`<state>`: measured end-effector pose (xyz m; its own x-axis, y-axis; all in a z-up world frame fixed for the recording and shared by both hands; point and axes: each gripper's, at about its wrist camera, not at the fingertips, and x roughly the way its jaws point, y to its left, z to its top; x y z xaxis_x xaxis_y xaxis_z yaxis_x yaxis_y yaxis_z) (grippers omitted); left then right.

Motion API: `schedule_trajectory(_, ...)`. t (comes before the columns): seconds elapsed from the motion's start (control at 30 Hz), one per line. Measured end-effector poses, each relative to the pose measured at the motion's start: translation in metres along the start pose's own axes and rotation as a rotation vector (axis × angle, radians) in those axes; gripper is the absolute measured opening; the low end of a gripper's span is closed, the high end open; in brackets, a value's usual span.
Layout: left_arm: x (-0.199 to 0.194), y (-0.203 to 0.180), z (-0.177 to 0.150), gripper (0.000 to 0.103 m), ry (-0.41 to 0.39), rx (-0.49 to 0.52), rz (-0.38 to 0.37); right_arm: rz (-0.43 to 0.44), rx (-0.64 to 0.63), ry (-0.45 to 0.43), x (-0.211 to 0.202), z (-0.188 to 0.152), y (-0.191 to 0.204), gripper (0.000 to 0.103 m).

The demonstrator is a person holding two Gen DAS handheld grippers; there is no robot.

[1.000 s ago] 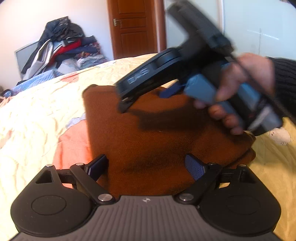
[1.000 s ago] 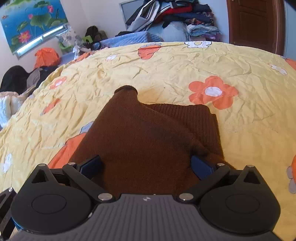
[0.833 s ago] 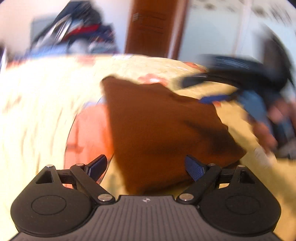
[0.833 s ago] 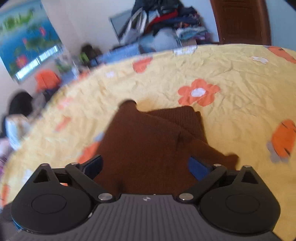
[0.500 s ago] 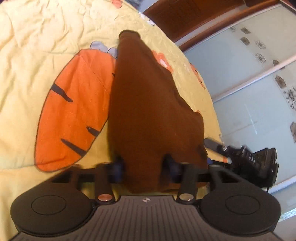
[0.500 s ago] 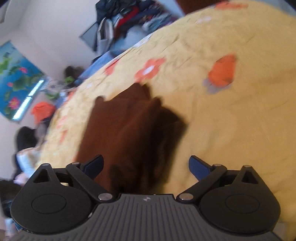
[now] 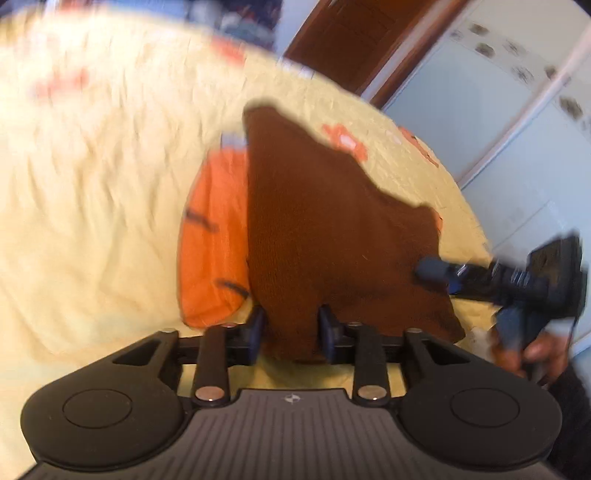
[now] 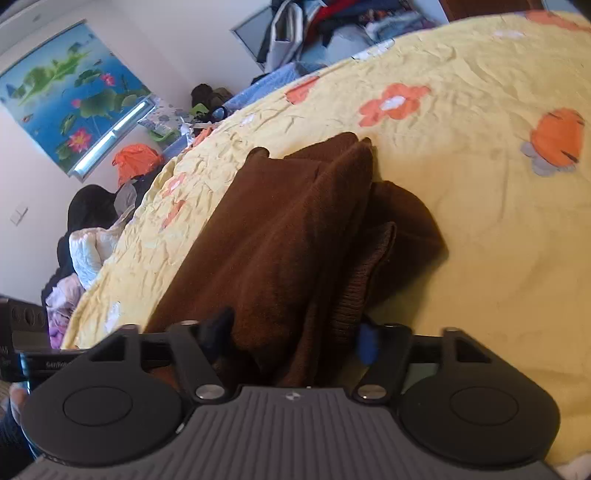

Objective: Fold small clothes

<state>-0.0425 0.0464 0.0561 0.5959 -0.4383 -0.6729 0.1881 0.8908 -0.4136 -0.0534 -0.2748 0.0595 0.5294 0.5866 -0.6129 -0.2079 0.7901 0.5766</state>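
Note:
A brown knitted garment [image 7: 325,221] lies on the yellow flowered bedspread [image 7: 92,184]. My left gripper [image 7: 290,332] is shut on its near edge. My right gripper [image 8: 293,341] has closed in on a bunched, folded part of the same garment [image 8: 288,236], with cloth filling the gap between its fingers. In the left wrist view the right gripper [image 7: 436,273] reaches in from the right and touches the garment's right corner, held by a hand [image 7: 532,354].
A heap of clothes [image 8: 332,26] is piled against the far wall. More clothes and bags [image 8: 92,229] lie beside the bed on the left. A brown door [image 7: 354,40] and pale wardrobe panels [image 7: 517,110] stand beyond the bed.
Both grippers went from open over the garment to closed on its near edge. The cloth in the right gripper has bunched into folds. Both views have swung sideways.

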Motion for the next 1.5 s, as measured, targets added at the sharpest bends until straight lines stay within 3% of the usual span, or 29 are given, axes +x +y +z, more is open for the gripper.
schedule_trajectory(0.07,-0.019,-0.016,-0.005,0.054,-0.113,0.129,0.049,-0.023,0.028,-0.117,-0.015,0.014,-0.006,0.091)
schedule_trajectory(0.1,-0.023,-0.027,-0.006,0.072,-0.165,0.195,0.055,-0.031,0.04,-0.169,-0.022,0.021,-0.005,0.091)
schedule_trajectory(0.13,-0.023,-0.035,-0.006,0.08,-0.191,0.242,0.048,-0.038,0.056,-0.207,-0.026,0.026,-0.007,0.091)
schedule_trajectory(0.23,0.001,-0.059,-0.009,0.079,-0.17,0.377,0.014,-0.002,0.042,-0.222,-0.011,0.046,0.01,0.09)
schedule_trajectory(0.33,0.045,-0.07,-0.012,0.079,-0.05,0.444,0.07,0.031,0.001,-0.112,0.028,0.053,0.022,0.092)
schedule_trajectory(0.4,0.052,-0.073,-0.025,0.08,-0.08,0.522,0.09,-0.047,-0.047,-0.007,0.062,0.043,0.018,0.095)
schedule_trajectory(0.47,0.05,-0.076,-0.034,0.08,-0.096,0.583,0.114,-0.151,-0.191,-0.032,0.072,0.026,0.019,0.096)
schedule_trajectory(0.5,0.044,-0.077,-0.034,0.08,-0.096,0.584,0.123,-0.163,-0.24,-0.025,0.075,0.027,0.018,0.096)
schedule_trajectory(0.6,0.02,-0.073,-0.034,0.08,-0.14,0.528,0.094,-0.196,-0.208,-0.01,0.054,0.024,0.039,0.096)
schedule_trajectory(0.67,0.015,-0.065,-0.031,0.08,-0.15,0.489,0.073,-0.146,-0.207,-0.07,0.032,0.022,0.047,0.095)
schedule_trajectory(0.77,0.034,-0.06,-0.026,0.08,-0.073,0.459,0.092,-0.05,-0.225,-0.09,0.024,0.032,0.056,0.101)
schedule_trajectory(0.83,0.043,-0.058,-0.027,0.085,-0.062,0.46,0.102,-0.033,-0.206,-0.029,0.047,0.04,0.045,0.103)
schedule_trajectory(0.9,0.044,-0.058,-0.026,0.085,-0.068,0.46,0.102,-0.056,-0.122,0.106,0.084,0.044,0.027,0.103)
schedule_trajectory(1.03,0.043,-0.056,-0.031,0.086,-0.081,0.446,0.097,-0.069,-0.103,0.064,0.086,0.066,0.036,0.096)
schedule_trajectory(1.1,0.045,-0.057,-0.033,0.089,-0.088,0.453,0.099,0.014,-0.14,0.025,0.09,0.079,0.057,0.099)
schedule_trajectory(1.2,0.046,-0.062,-0.037,0.092,-0.083,0.46,0.106,0.112,-0.098,0.068,0.124,0.101,0.08,0.1)
schedule_trajectory(1.33,0.046,-0.062,-0.037,0.093,-0.082,0.461,0.103,0.033,-0.019,0.177,0.193,0.114,0.068,0.101)
schedule_trajectory(1.37,0.045,-0.061,-0.037,0.093,-0.082,0.46,0.101,0.047,-0.041,0.152,0.201,0.112,0.061,0.103)
schedule_trajectory(1.43,0.046,-0.06,-0.036,0.093,-0.08,0.454,0.098,0.068,-0.029,0.112,0.199,0.111,0.057,0.103)
schedule_trajectory(1.5,0.046,-0.061,-0.036,0.093,-0.08,0.453,0.097,0.026,-0.017,0.122,0.188,0.11,0.062,0.098)
